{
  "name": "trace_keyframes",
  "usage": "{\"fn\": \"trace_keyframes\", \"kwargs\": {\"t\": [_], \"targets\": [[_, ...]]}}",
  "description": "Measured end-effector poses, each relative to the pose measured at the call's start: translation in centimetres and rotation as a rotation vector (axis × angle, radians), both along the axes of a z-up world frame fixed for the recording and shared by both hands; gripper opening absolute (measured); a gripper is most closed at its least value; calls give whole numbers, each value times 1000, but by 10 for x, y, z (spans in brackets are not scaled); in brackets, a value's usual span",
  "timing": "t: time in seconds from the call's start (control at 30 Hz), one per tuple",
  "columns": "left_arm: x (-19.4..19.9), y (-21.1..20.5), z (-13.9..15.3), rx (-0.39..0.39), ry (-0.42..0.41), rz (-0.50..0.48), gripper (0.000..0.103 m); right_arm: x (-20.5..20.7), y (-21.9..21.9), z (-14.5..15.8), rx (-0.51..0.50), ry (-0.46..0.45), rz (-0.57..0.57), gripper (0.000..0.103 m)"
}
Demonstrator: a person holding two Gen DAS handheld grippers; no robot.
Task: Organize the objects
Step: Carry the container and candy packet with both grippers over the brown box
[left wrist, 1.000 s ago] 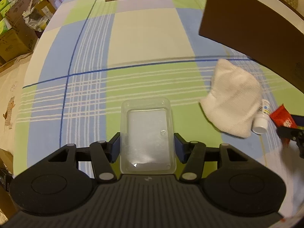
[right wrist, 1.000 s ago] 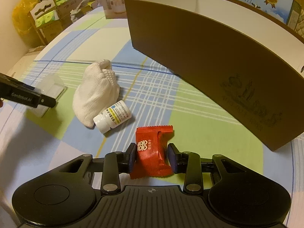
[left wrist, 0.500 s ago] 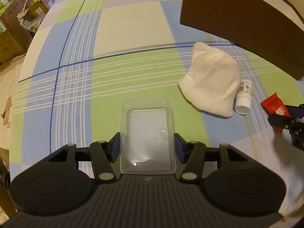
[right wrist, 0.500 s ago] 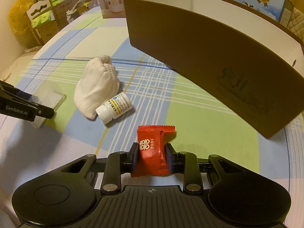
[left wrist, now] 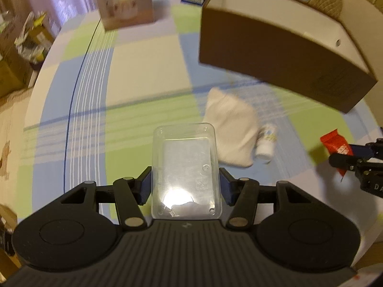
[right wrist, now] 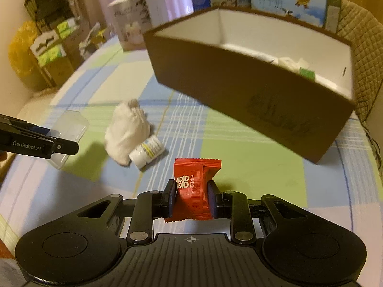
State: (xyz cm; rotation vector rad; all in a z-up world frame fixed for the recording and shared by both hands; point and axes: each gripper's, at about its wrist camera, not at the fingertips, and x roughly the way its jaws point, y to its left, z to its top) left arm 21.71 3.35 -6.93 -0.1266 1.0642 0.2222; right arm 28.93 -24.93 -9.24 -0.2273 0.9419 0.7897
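My left gripper [left wrist: 185, 186] is shut on a clear plastic box [left wrist: 185, 167] and holds it above the checked tablecloth. In the right wrist view that clear plastic box [right wrist: 69, 134] shows at the left, held off the table. My right gripper [right wrist: 190, 198] is shut on a red snack packet [right wrist: 192, 186], also lifted. A white knitted cloth [right wrist: 126, 129] and a small white pill bottle [right wrist: 147, 153] lie side by side on the table. The brown open box [right wrist: 251, 95] stands at the back right, with a few white and green items inside.
The checked tablecloth [left wrist: 148, 81] has bare room to the left and in front of the brown box. A printed carton [left wrist: 126, 2] stands at the far edge. Cardboard boxes and bags [right wrist: 47, 55] are stacked beyond the table's left side.
Both grippers have risen and tilted up with their loads. The brown box's inside now shows in the right wrist view. Cloth and bottle have not moved.
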Motion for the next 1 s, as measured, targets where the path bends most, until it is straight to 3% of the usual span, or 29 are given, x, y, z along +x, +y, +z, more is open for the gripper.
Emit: {"fn": "trace_keyframes", "kwargs": {"t": [0.53, 1.0], "targets": [[65, -40, 65, 9, -159, -148, 52, 43, -15, 71, 159, -81, -57, 24], [164, -55, 84, 30, -210, -228, 52, 134, -11, 89, 179, -108, -166, 24]]}}
